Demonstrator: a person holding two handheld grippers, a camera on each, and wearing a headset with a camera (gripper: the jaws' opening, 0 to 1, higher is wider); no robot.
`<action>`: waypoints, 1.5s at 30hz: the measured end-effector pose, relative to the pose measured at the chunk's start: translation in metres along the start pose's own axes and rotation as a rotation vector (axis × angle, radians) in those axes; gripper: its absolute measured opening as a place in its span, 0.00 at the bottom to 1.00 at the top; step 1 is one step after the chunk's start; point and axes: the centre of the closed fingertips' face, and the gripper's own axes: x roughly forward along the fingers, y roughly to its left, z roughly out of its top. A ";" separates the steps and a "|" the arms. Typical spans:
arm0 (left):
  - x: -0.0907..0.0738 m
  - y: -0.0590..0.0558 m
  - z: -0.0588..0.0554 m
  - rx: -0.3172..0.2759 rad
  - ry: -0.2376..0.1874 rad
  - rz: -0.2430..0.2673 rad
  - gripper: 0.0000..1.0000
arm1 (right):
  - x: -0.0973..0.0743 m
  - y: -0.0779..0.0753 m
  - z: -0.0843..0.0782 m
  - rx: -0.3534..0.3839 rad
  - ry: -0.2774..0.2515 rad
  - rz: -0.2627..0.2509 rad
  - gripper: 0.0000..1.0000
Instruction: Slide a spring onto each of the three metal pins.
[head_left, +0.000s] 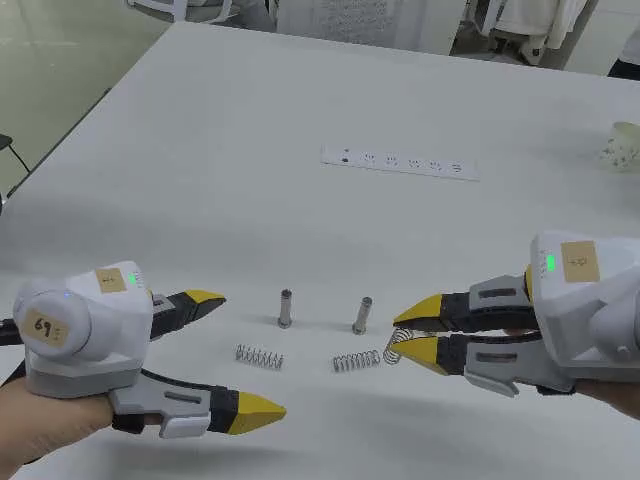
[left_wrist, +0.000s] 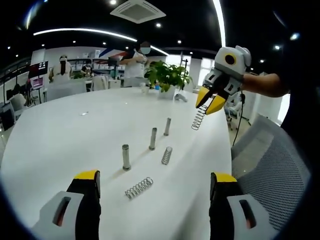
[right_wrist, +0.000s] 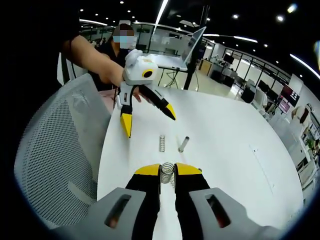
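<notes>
The right gripper (head_left: 405, 332) was clenched on one spring (head_left: 395, 347), which hung from its yellow tips just right of the pins (left_wrist: 153, 138). The left gripper (head_left: 232, 353) was spread wide, grasping nothing, low over the table's near edge. The left gripper view showed three pins upright in a row, all bare. Two loose springs (head_left: 259, 356) lay flat on the near side of the row, between the grippers and the pins, and one of them (head_left: 356, 360) lay just beside the right gripper's tips.

Farther back, well apart from the pins, a white power strip (head_left: 400, 162) lay flat, and a small pale object (head_left: 625, 145) – too blurred to name – sat near the far right edge. A potted plant (left_wrist: 167, 75) stood at the table's end, and a grey mesh chair (right_wrist: 55, 150) stood against its side.

The table (head_left: 200, 150) was plain white and matte. Around it was an open office – strip lights overhead, desks and people in the background.
</notes>
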 end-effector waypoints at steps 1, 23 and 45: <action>-0.001 0.001 -0.001 -0.007 0.001 0.003 0.89 | 0.000 -0.001 -0.001 0.000 0.003 -0.006 0.07; -0.015 0.018 -0.001 -0.034 -0.027 0.091 0.98 | -0.012 -0.029 -0.032 0.047 0.061 -0.086 0.07; -0.017 0.020 -0.011 -0.048 0.002 0.100 0.98 | -0.027 -0.086 -0.057 0.115 0.094 -0.216 0.07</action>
